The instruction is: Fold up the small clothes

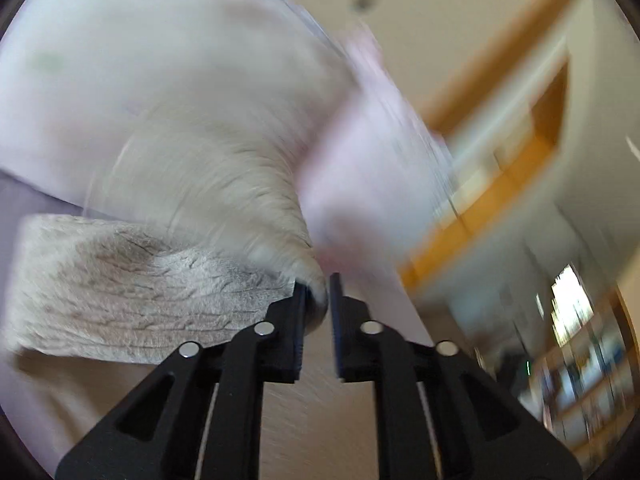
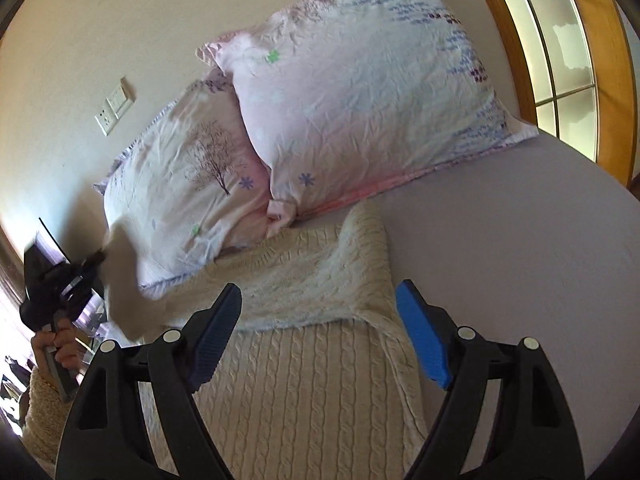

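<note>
left gripper (image 1: 318, 300): fingers pinched on cream knit sweater (image 2: 304, 376) sleeve, lifted | right gripper (image 2: 320, 332): fingers wide apart, holding nothing, above sweater on bed (image 2: 520, 280) | near pillows (image 2: 360, 92)

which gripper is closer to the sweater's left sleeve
Left. The left gripper is clamped on the sleeve; the right gripper hangs open above the sweater body.

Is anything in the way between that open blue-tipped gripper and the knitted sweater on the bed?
Nothing visible. The right gripper hangs open directly above the cream sweater, with only air between. The pillows lie beyond it, and the left gripper holds a sleeve off to one side.
</note>
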The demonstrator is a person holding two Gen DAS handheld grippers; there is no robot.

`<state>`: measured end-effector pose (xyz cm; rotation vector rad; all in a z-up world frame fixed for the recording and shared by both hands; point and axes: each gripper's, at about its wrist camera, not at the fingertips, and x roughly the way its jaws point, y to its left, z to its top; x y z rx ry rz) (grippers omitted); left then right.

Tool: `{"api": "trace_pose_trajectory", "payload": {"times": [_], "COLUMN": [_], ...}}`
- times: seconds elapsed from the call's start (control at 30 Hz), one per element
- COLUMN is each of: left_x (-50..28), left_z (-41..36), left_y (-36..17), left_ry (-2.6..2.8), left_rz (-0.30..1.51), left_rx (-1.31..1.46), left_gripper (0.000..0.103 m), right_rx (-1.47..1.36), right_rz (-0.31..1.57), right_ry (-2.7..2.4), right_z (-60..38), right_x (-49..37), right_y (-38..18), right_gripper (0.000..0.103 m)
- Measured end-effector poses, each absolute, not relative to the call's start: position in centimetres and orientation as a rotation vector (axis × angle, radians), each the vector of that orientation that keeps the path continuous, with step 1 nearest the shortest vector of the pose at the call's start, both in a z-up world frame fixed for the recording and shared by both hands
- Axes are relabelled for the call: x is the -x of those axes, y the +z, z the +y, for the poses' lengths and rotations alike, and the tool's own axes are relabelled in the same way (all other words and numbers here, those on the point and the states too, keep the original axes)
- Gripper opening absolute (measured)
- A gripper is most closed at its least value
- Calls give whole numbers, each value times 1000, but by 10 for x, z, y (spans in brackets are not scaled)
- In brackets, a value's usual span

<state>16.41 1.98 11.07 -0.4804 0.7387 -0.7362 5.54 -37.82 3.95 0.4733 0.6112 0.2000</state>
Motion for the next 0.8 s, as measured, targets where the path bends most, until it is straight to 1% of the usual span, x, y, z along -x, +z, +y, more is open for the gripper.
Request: {"api": "trace_pose_trajectory", "payload": {"times": [0.03,0.1,0.13,0.17,0.2,0.33,0.37,0.4,0.43,0.57,0.6,0.67,0.77,0.8], "left_x": [-162,-146,-137,-124,-105,-43,-26,-13,6,67,74,88,89,88], "left_z": [-11,-38,-35,-24,-2,81,104,116,134,183,188,195,192,190], "left_y": [101,85,81,80,79,74,72,71,67,30,22,6,-16,-21], "left_ry": [-799,-871,-877,-868,-839,-763,-748,-728,-708,-623,-611,-584,-589,-590], "left_rz": [803,875,874,858,831,809,813,817,827,908,929,962,983,991], "left_rx": [429,355,338,323,311,329,344,357,376,452,462,480,546,552], "left_gripper": [21,24,34,45,49,55,61,63,68,73,73,73,73,73], "right_rx": [-483,-494,-486,-478,-473,-518,-544,-563,-581,-693,-721,-782,-860,-877], "right_rz": [629,640,644,649,663,755,791,820,850,998,1024,1055,1050,1050], "right_ry": [218,269,300,317,345,440,460,473,482,514,518,539,602,623], "right_z": [-380,-384,-387,-388,-391,-404,-409,-413,-417,-427,-427,-425,-417,-413], "right_x": [-51,-39,-27,-20,-9,23,35,43,51,83,85,86,82,81], "right_y": [37,36,36,36,34,16,8,1,-5,-44,-52,-69,-87,-91], "right_gripper": [81,81,82,83,85,85,85,85,85,84,83,75,61,53]}}
